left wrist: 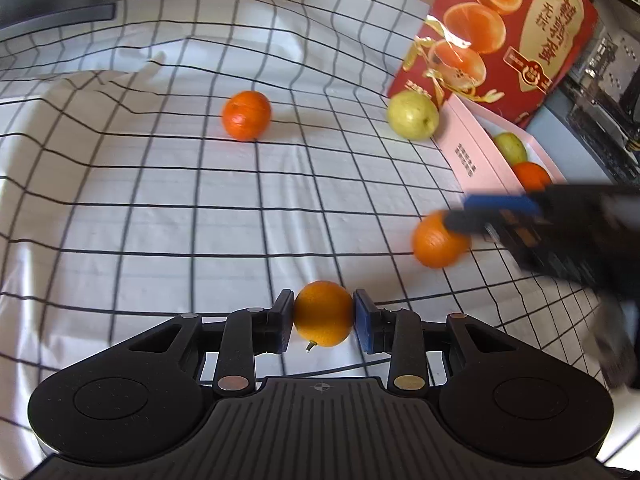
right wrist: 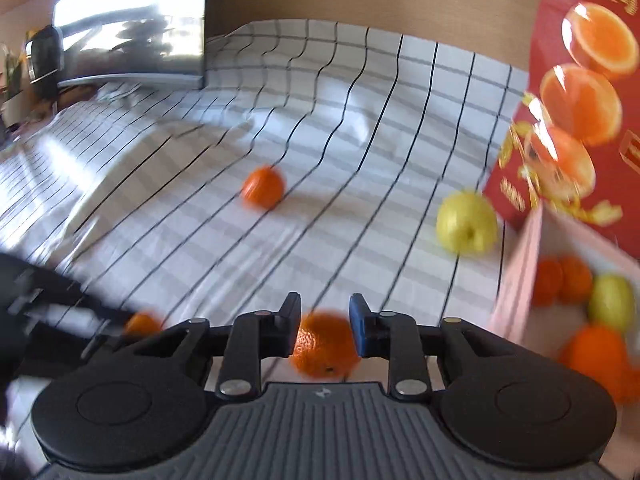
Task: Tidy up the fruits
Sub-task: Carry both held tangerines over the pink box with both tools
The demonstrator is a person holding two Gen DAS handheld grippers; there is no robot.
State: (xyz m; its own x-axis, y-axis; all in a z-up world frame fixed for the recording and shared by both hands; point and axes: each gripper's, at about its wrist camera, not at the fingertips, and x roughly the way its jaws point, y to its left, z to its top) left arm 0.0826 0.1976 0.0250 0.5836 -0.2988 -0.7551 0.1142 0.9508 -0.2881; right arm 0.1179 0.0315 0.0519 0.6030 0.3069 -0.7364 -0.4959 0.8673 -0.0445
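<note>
The left gripper [left wrist: 324, 314] clamps a small orange [left wrist: 324, 312], a pad on each side, above the checked cloth [left wrist: 160, 220]. The right gripper [right wrist: 325, 330] has its jaws drawn in on a second orange [right wrist: 325, 346]; the left wrist view shows that fruit held at the fingertips (the picture is blurred).

Loose on the cloth: a third orange [left wrist: 246, 115], well apart from both grippers, and a green apple [left wrist: 413, 115] just beside the pink box [left wrist: 466, 148]. The box holds oranges and an apple [right wrist: 611, 303]. A red carton [left wrist: 508, 36] printed with orange halves stands behind it. A dark screen [right wrist: 132, 32] stands at the far edge of the cloth. The cloth is rumpled into folds near the third orange.
</note>
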